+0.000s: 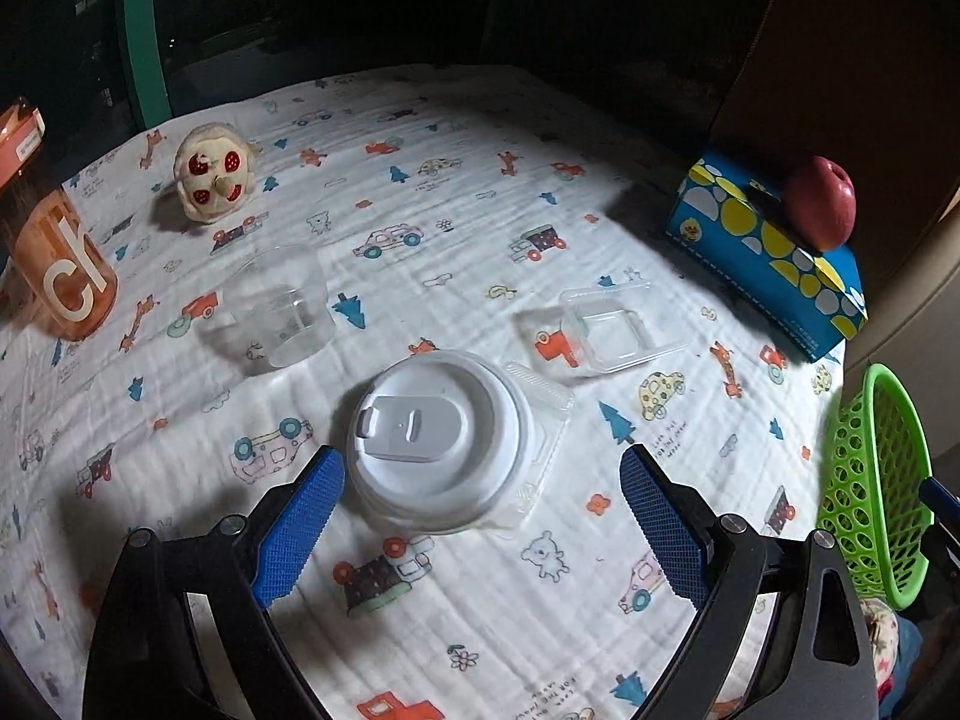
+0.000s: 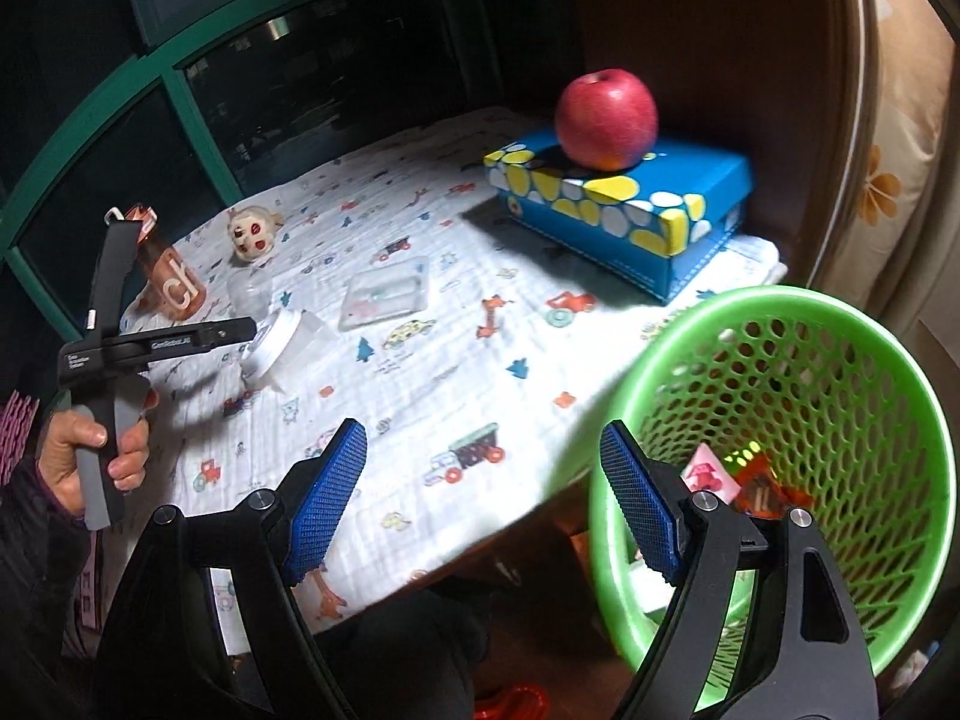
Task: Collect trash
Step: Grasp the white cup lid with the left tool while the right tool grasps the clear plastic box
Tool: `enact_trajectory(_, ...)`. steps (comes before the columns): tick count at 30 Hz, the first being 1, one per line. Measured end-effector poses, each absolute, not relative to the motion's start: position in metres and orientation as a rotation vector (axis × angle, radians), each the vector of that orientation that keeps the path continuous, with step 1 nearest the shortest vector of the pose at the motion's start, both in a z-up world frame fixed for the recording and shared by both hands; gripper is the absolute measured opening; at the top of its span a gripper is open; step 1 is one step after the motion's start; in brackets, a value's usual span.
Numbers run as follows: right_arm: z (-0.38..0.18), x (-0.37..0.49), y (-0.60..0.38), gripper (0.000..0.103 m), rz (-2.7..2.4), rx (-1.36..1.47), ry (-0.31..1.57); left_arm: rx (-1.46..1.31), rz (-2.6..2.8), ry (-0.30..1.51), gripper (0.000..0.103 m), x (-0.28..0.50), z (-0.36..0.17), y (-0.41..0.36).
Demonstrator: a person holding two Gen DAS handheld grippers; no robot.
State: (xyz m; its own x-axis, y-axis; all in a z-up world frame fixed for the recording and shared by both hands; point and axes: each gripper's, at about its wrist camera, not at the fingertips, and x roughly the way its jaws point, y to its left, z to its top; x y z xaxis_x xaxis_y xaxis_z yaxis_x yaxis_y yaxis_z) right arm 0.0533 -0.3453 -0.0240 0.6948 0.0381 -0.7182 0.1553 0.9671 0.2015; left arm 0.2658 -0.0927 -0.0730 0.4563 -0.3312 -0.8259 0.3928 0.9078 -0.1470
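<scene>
Tablecloth edge beside green basket

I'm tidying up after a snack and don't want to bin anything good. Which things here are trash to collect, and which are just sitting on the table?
For the job:
- white lidded cup
- clear plastic cup
- clear plastic tray
- green basket, wrappers already inside

Just lying about:
- apple on the blue tissue box
- orange bottle
- plush toy

Matt cloth, glossy plastic basket
</scene>
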Motion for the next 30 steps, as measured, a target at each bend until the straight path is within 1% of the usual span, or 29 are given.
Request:
enact_trajectory(8, -0.028, 0.079, -0.325, 0.08, -0.026, 0.235, 0.83, 0.043, -0.448, 1.057, 0.091, 0.294, -0.097, -0.088)
enact_trajectory(16, -0.034, 0.102, -0.308, 0.08, 0.011, 0.215, 0.853, 0.016, -0.483, 1.081, 0.091, 0.301, -0.112, -0.086)
enact_trajectory(19, -0.036, 0.111, -0.302, 0.08, 0.025, 0.207, 0.861, 0.002, -0.506, 1.089, 0.08, 0.302, -0.115, -0.085)
enact_trajectory(24, -0.04, 0.123, -0.29, 0.08, 0.052, 0.19, 0.874, -0.005, -0.5, 1.063, 0.079, 0.298, -0.111, -0.076)
enact_trajectory(30, -0.05, 0.145, -0.271, 0.08, 0.097, 0.17, 0.894, -0.029, -0.468, 1.022, 0.079, 0.291, -0.092, -0.052)
